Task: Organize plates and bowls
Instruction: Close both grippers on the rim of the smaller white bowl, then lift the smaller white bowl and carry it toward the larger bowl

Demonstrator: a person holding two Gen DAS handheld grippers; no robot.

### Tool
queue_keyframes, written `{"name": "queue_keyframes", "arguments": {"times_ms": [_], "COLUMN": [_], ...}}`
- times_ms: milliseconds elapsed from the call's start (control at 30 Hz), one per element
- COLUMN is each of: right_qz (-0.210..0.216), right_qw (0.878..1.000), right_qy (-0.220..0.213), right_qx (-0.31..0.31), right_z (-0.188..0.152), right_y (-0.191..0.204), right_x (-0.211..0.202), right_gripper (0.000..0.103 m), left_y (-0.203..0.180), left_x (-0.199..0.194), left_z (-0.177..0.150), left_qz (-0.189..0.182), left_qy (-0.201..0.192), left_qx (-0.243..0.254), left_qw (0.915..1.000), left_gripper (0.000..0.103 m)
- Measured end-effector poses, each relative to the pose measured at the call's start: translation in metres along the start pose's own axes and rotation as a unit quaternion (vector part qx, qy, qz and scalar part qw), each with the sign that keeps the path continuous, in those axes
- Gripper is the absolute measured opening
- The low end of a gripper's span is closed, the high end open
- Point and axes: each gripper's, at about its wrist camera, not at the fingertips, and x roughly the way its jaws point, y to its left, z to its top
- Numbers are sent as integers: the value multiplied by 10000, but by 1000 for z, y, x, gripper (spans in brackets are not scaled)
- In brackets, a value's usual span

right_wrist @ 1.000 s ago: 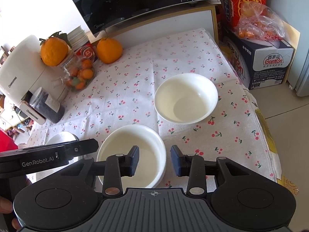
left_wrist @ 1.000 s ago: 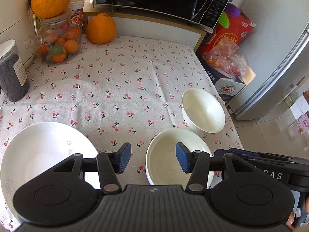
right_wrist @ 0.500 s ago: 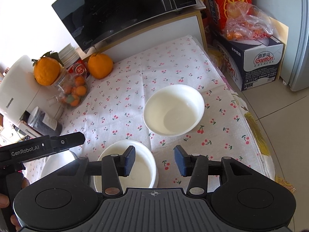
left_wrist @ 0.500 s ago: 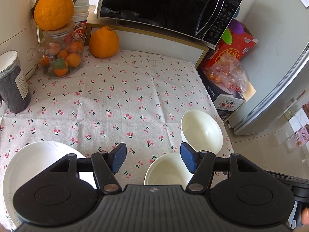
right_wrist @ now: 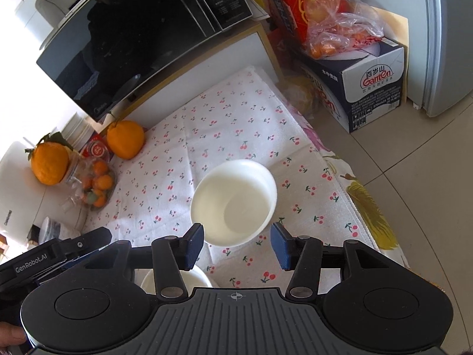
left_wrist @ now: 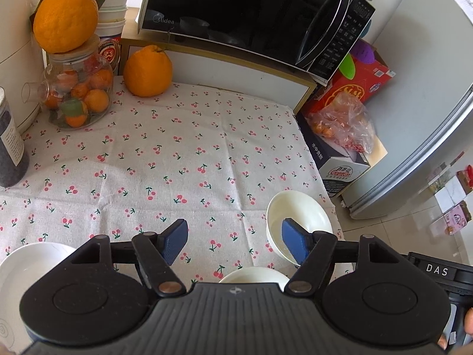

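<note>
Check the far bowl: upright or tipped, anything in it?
Upright and empty. The bowl sits on its base on the cloth, mouth up; its white inside shows bare to the bottom.

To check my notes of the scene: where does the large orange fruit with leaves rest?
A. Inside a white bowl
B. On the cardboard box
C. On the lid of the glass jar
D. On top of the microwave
C: the large orange fruit sits on the lid of the glass jar, which holds small oranges.
</note>
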Motion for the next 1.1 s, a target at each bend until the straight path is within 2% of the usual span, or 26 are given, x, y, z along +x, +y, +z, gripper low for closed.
{"name": "queue_keyframes", "arguments": {"times_ms": [167, 267, 433, 567, 667, 800, 900, 1100], "right_qz": [-92, -226, -369, -530, -575, -746, -821, -889], "right_qw": [9997, 9991, 9976, 9963, 9959, 9939, 9925, 9916], "right_qy": [202, 338, 569, 682, 679, 783, 865, 861], "right_qx": [56, 94, 132, -17, -143, -237, -265, -384], "right_z": [14, 22, 30, 32, 34, 35, 34, 31], "right_y": [2, 0, -3, -1, 1, -1, -3, -1], "right_x": [18, 32, 54, 67, 73, 87, 93, 96], "right_gripper": [49, 49, 49, 49, 46, 40, 32, 26], "left_y": [-15, -24, -35, -39, -38, -40, -41, -44], "left_x": [29, 51, 74, 83, 89, 95, 99, 103], "left_z": [3, 3, 7, 5, 3, 2, 1, -2], "left_qz": [-91, -62, -7, 82, 123, 178, 198, 225], "left_qy": [228, 416, 429, 395, 483, 476, 521, 545], "left_qx": [231, 339, 555, 805, 817, 1019, 1050, 1177], "left_qw": [9994, 9985, 9975, 9959, 9954, 9935, 9929, 9913], "left_gripper": [68, 63, 61, 49, 39, 37, 28, 23]}}
